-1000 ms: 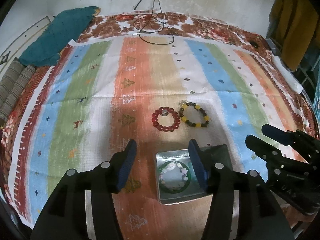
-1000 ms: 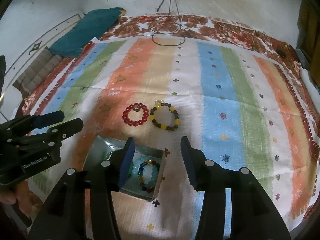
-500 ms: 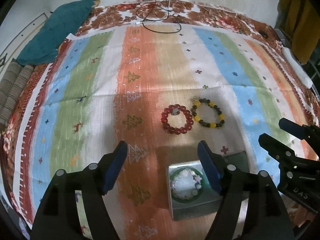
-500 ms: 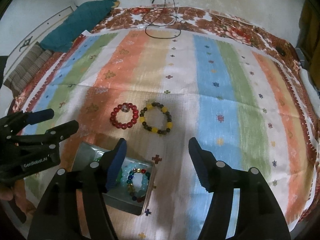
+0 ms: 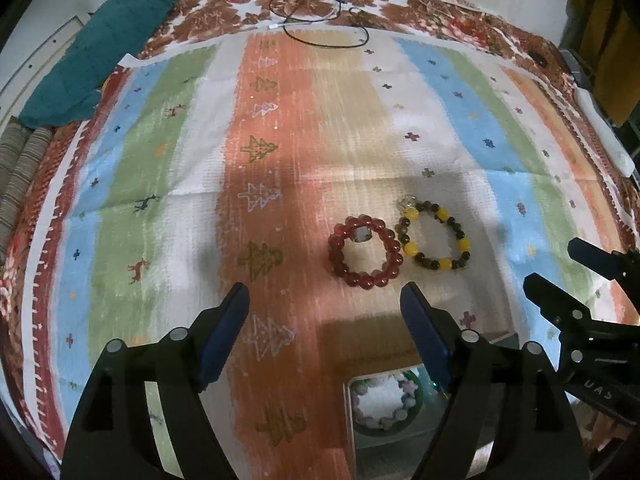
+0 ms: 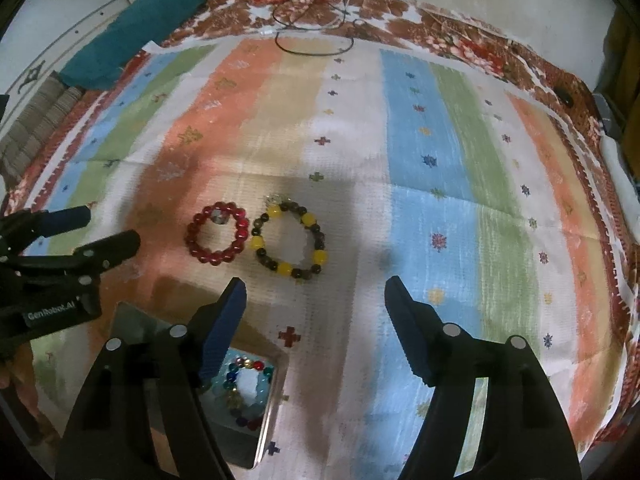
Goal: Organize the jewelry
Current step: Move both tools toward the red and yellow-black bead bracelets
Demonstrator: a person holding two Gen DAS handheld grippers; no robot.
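A red bead bracelet (image 5: 365,252) (image 6: 218,239) and a yellow-and-dark bead bracelet (image 5: 436,236) (image 6: 290,242) lie side by side on the striped cloth. Nearer to me sits a small metal box (image 5: 347,420) (image 6: 269,412) holding a pale bead bracelet with a green ring (image 5: 386,400) and a multi-coloured one (image 6: 246,392). My left gripper (image 5: 324,296) (image 6: 111,225) hovers just short of the red bracelet, its jaws opening with nothing between them. To its right, my right gripper (image 6: 316,286) (image 5: 554,262) hangs short of the yellow bracelet, its jaws also opening and empty.
The striped cloth (image 5: 280,120) covers a bed with a red floral border. A teal cushion (image 5: 100,52) lies at the far left corner and a black cable (image 5: 320,36) at the far edge. A white object (image 5: 604,132) rests along the right edge.
Both grippers' jaws have spread wider. Both have moved forward and lower over the cloth, so the bracelets look nearer and the box has slid towards the bottom of each view.
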